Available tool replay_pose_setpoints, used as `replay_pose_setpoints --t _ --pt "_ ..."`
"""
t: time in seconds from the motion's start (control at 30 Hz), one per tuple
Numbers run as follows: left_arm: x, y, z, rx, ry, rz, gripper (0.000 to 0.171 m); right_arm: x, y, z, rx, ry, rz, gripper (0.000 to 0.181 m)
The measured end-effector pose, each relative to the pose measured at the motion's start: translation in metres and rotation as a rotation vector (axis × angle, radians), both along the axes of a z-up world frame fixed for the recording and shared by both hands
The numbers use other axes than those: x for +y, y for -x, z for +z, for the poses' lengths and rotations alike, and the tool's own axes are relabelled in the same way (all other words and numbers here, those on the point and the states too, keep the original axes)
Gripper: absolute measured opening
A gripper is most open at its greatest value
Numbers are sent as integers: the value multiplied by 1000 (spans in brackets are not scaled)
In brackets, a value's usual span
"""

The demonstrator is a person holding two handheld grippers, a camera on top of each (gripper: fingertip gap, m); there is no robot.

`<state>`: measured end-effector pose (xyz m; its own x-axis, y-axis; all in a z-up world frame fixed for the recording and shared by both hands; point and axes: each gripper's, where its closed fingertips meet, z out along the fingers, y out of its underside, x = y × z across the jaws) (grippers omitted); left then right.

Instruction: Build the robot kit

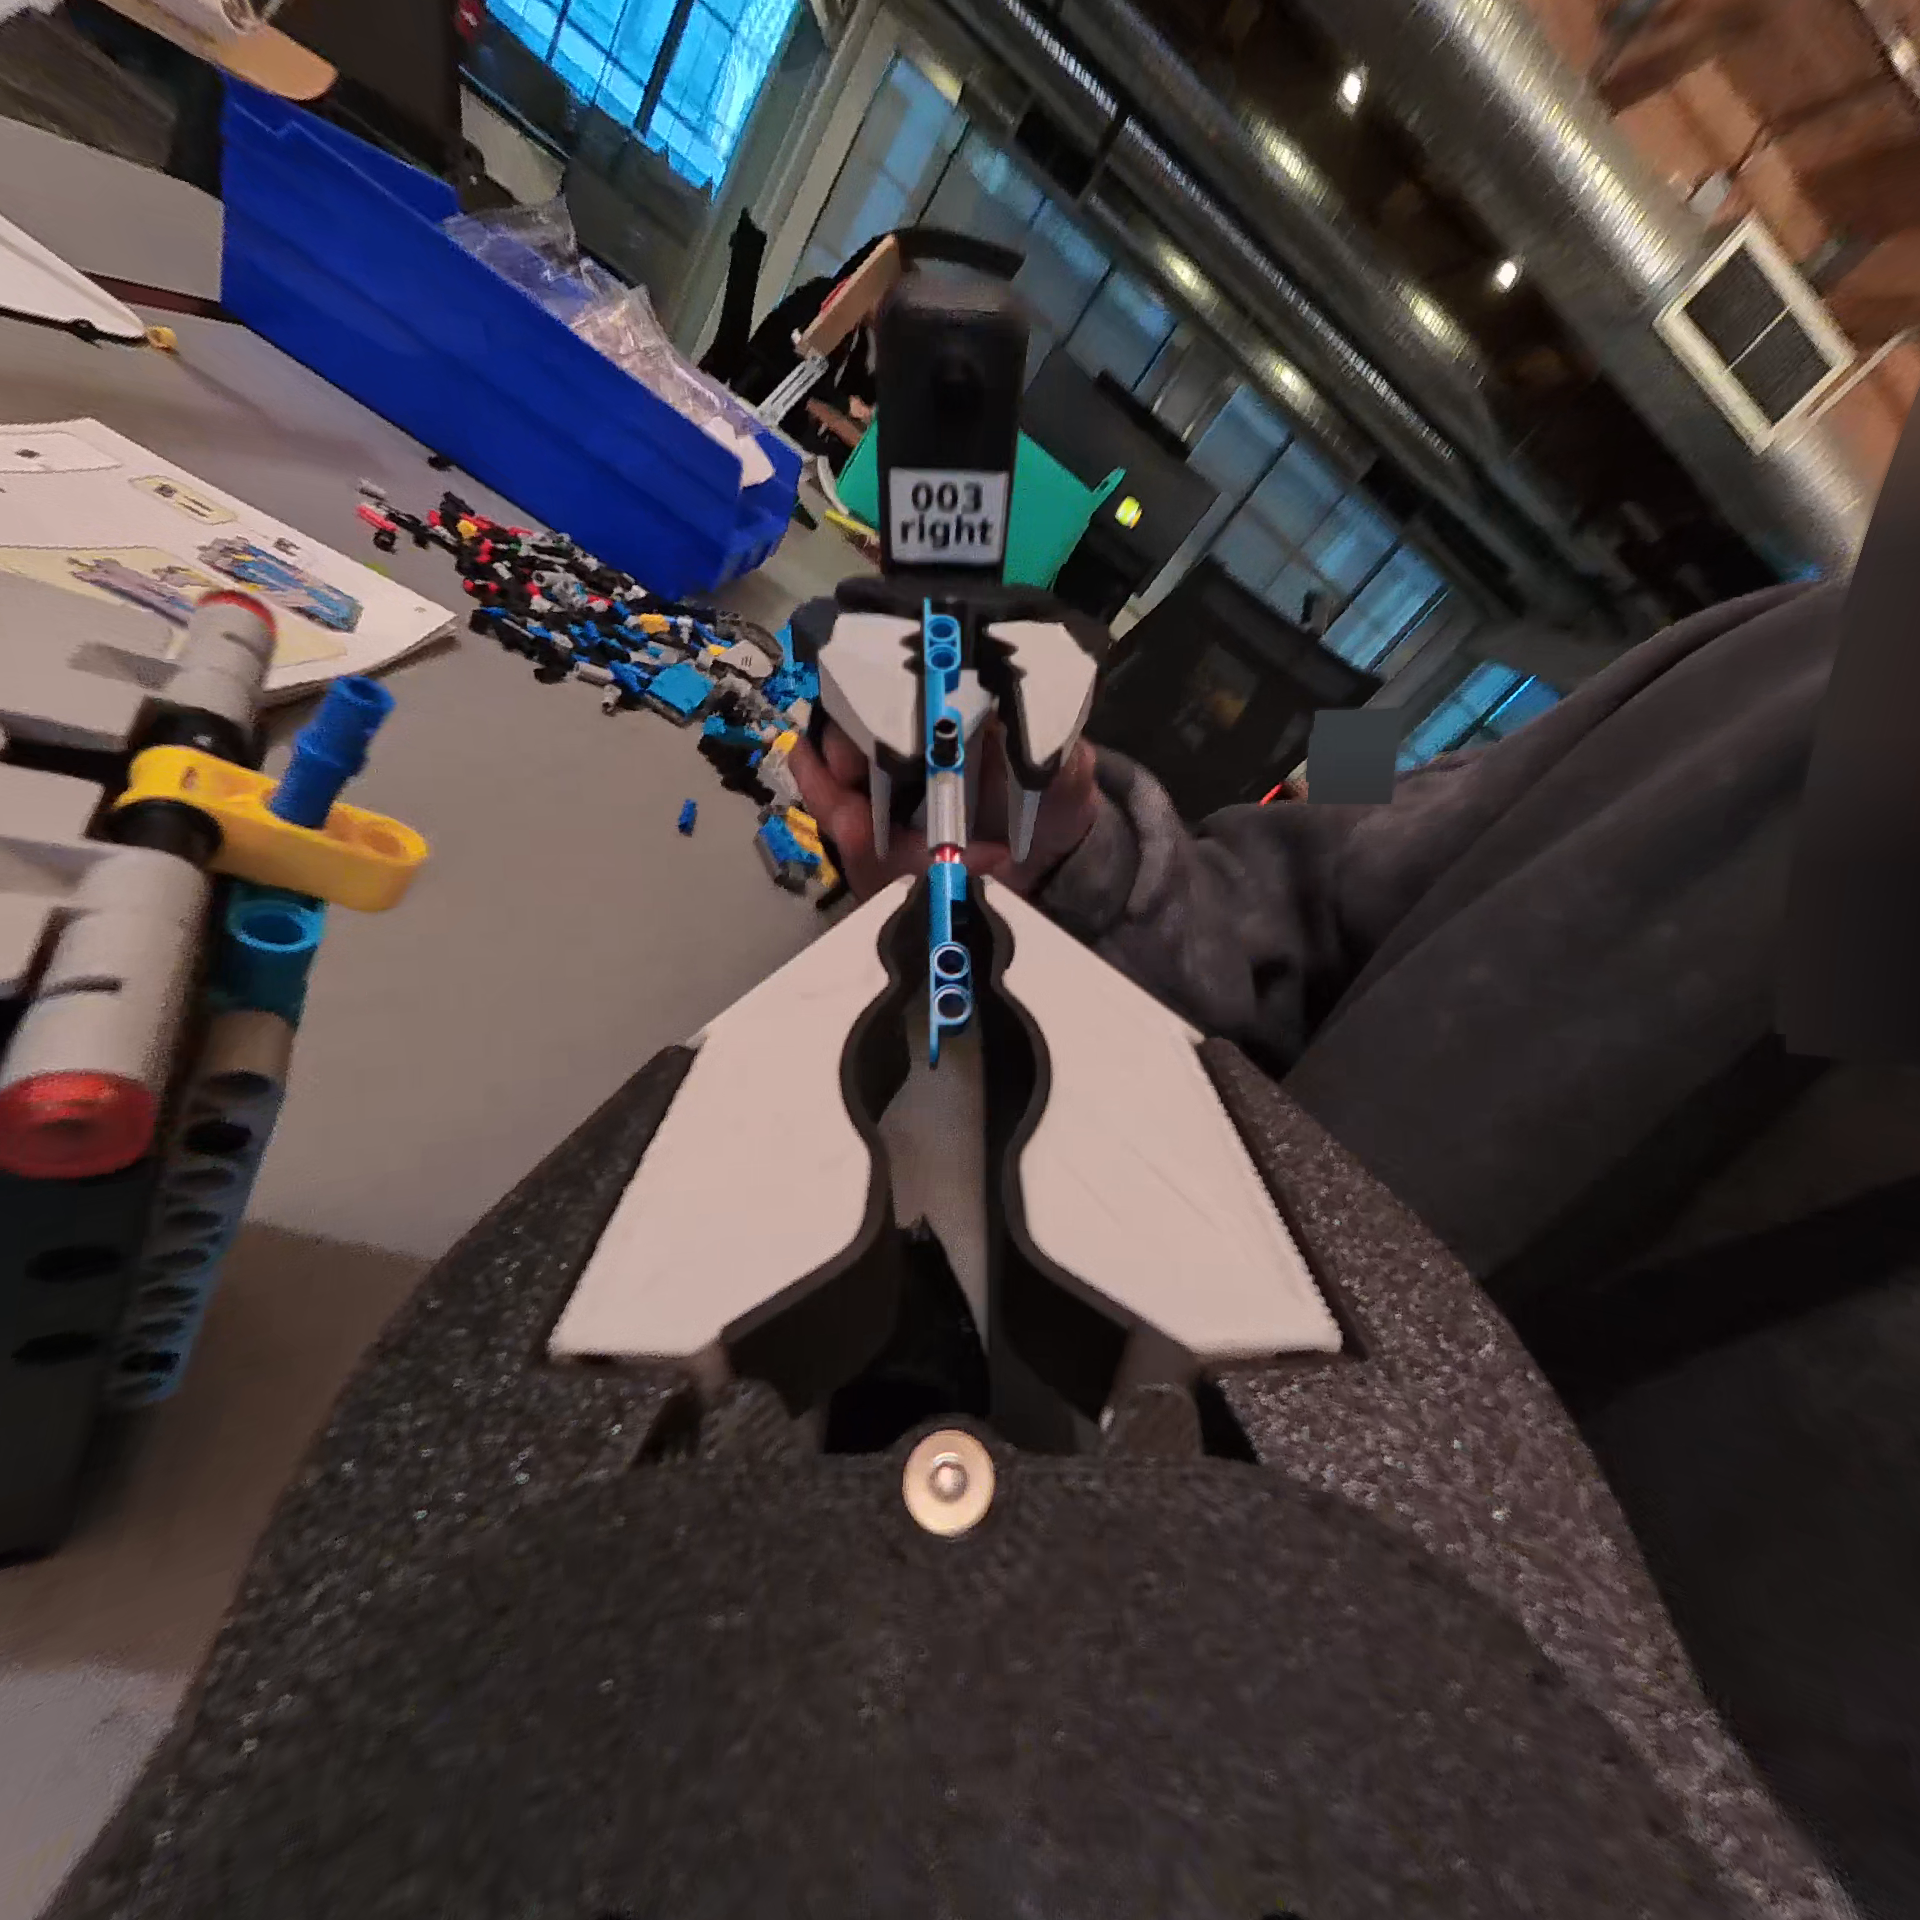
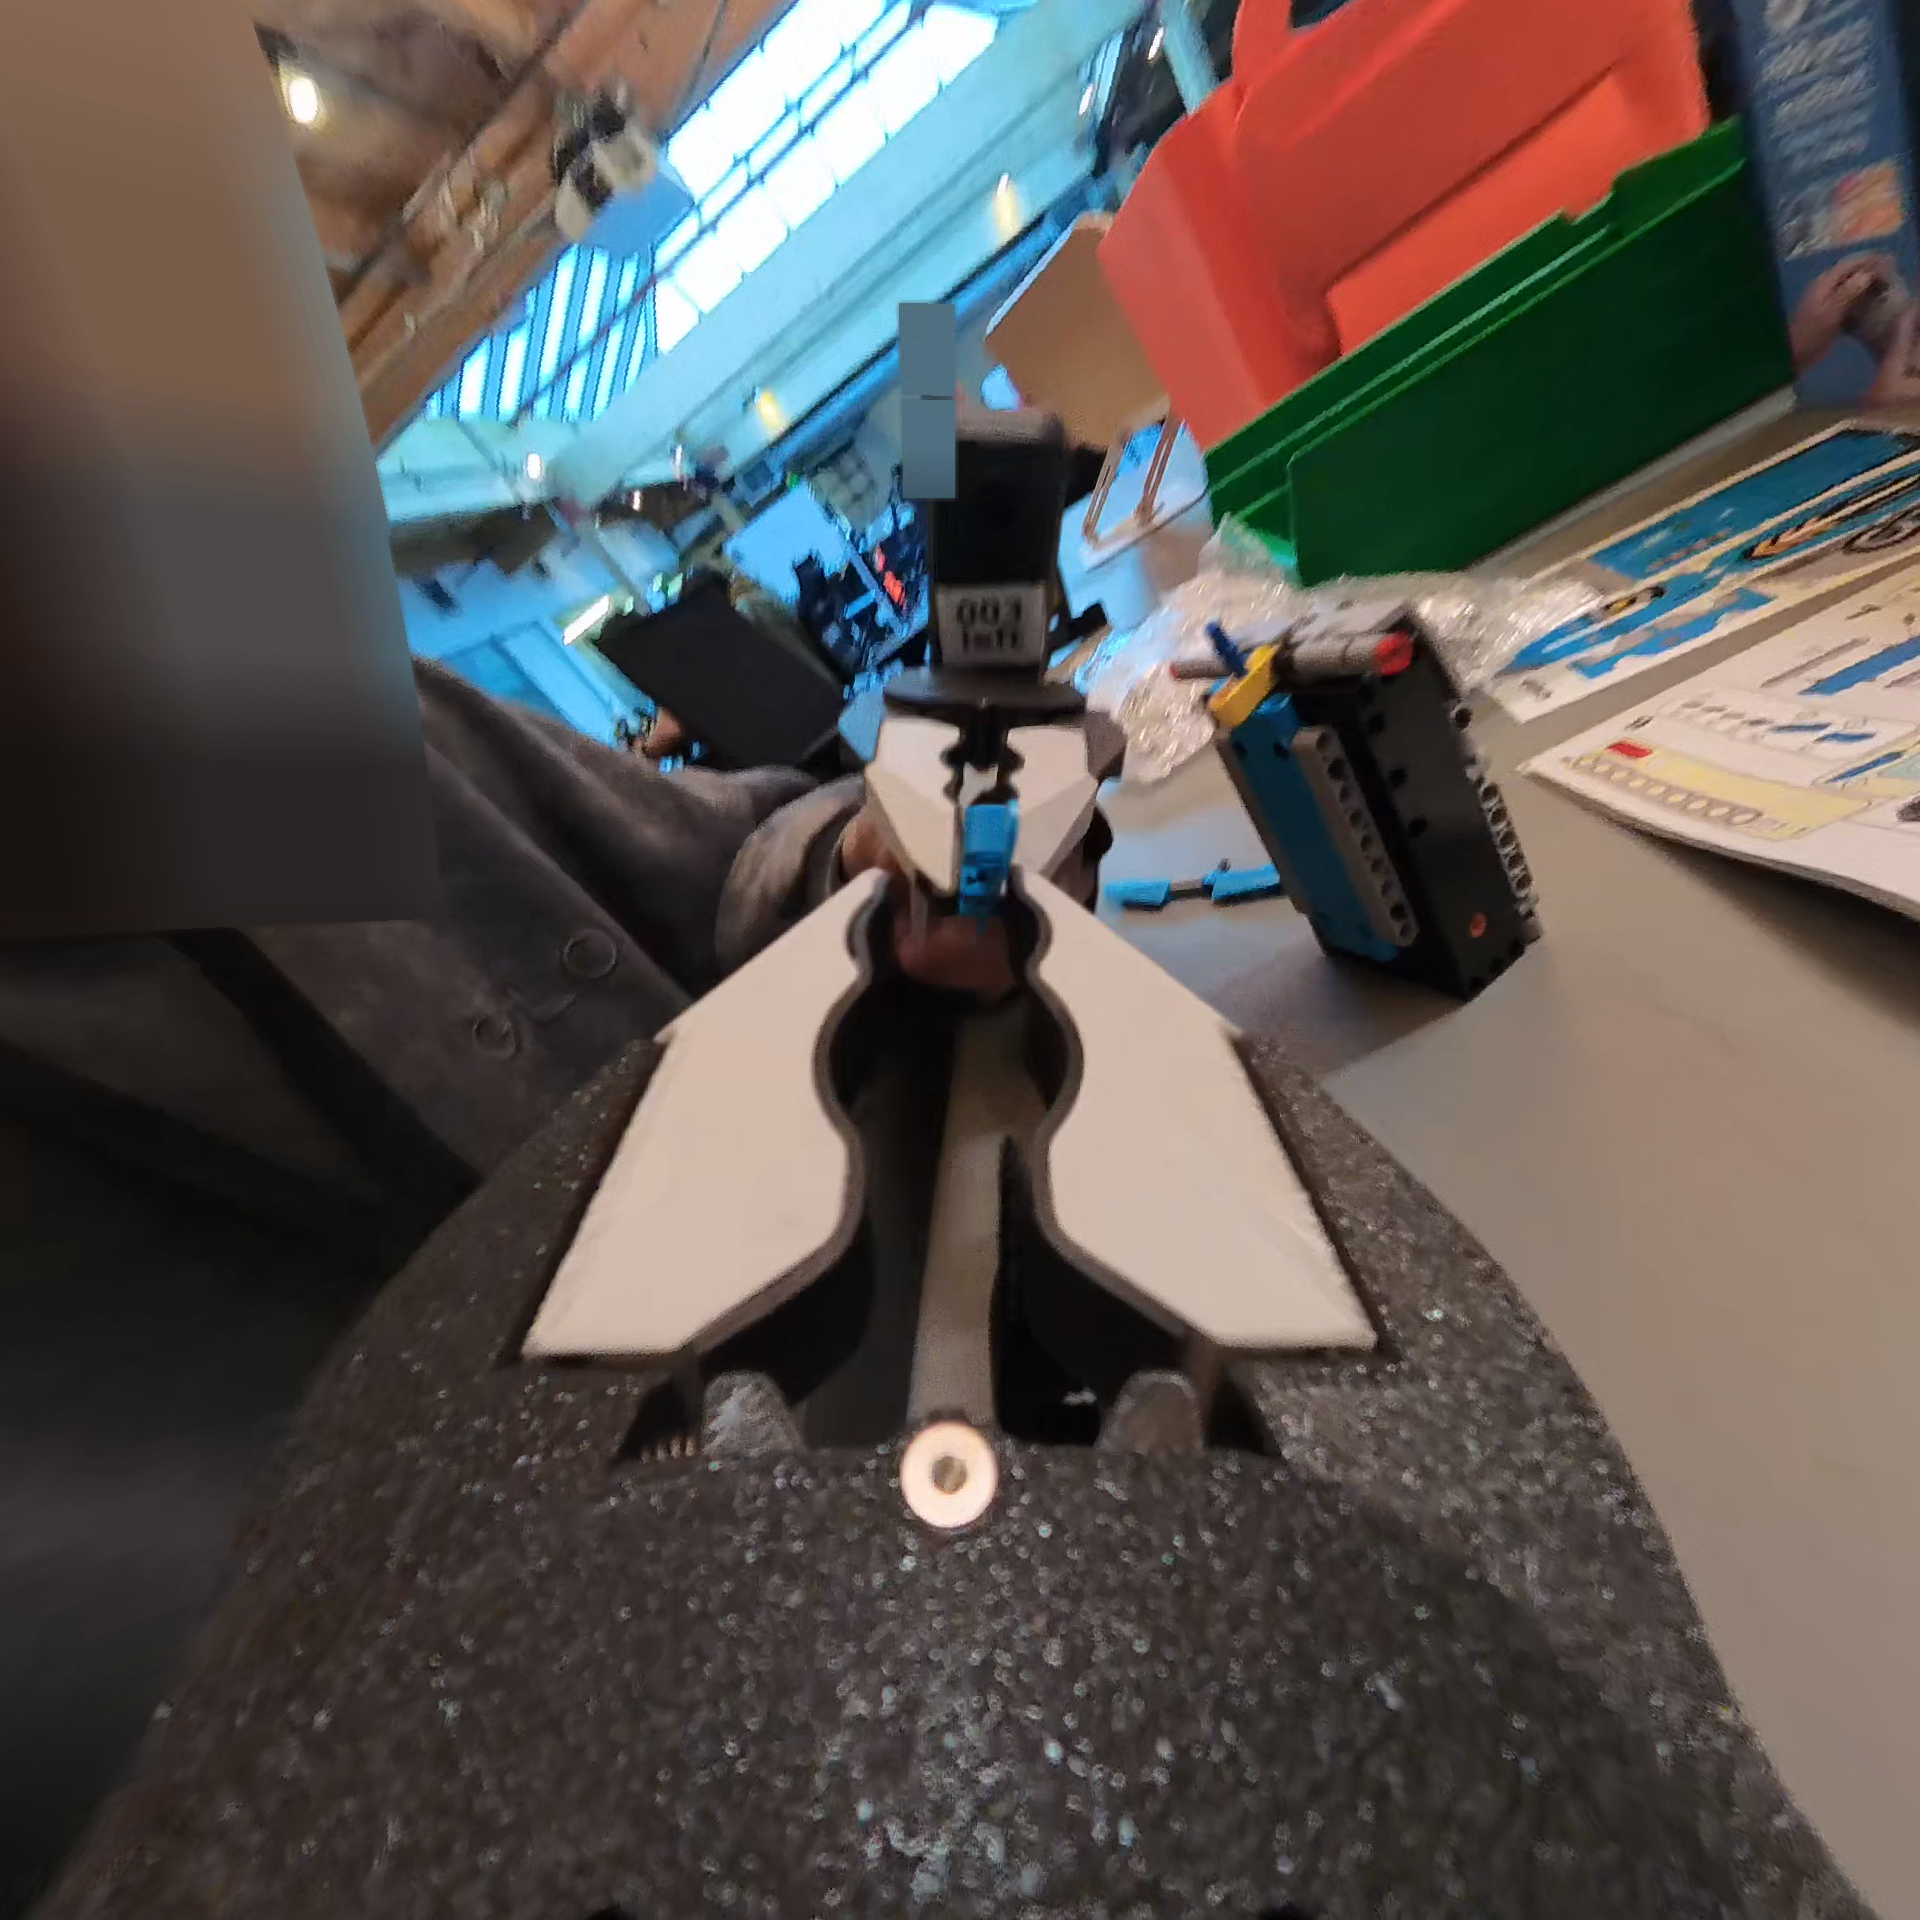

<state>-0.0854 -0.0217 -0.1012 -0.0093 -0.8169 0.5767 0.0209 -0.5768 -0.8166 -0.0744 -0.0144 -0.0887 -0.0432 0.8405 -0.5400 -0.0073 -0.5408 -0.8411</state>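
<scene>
Left gripper [image 1: 948, 904] fills the foreground, jaws pinched tight on a blue holed beam [image 1: 948, 977] that runs via a grey axle [image 1: 945, 816] into another blue beam [image 1: 940, 665]. That far beam is clamped by the right gripper [image 1: 948, 831], so both sit nose to nose holding one assembly above the grey table [image 1: 540, 935]. Off to the side there's a half-built black and blue model [image 2: 1382, 810], a loose brick pile [image 1: 623, 634], an instruction booklet [image 1: 156, 540] and a blue bin [image 1: 468, 343].

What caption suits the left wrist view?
Two grippers, left and right, face tip to tip, both pinching a thin blue holed beam assembly.
</scene>
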Motion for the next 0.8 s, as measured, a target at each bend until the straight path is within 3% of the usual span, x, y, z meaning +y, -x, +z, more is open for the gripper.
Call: replay_pose_setpoints --t 0.13,0.27,0.33,0.8 --pt "-6 -5 -12 105 -102 -1 6 -7 -3 -12 -87 -60 38 30" --pt "-12 -9 -20 176 -214 -1 6 -11 -2 -24 -172 -114 55 8" --pt "-12 -10 -20 190 -243 6 6 -12 -3 -24 -170 -110 59 7" --pt "-12 -9 -25 203 -226 12 5 -14 0 -33 -179 -69 67 7"
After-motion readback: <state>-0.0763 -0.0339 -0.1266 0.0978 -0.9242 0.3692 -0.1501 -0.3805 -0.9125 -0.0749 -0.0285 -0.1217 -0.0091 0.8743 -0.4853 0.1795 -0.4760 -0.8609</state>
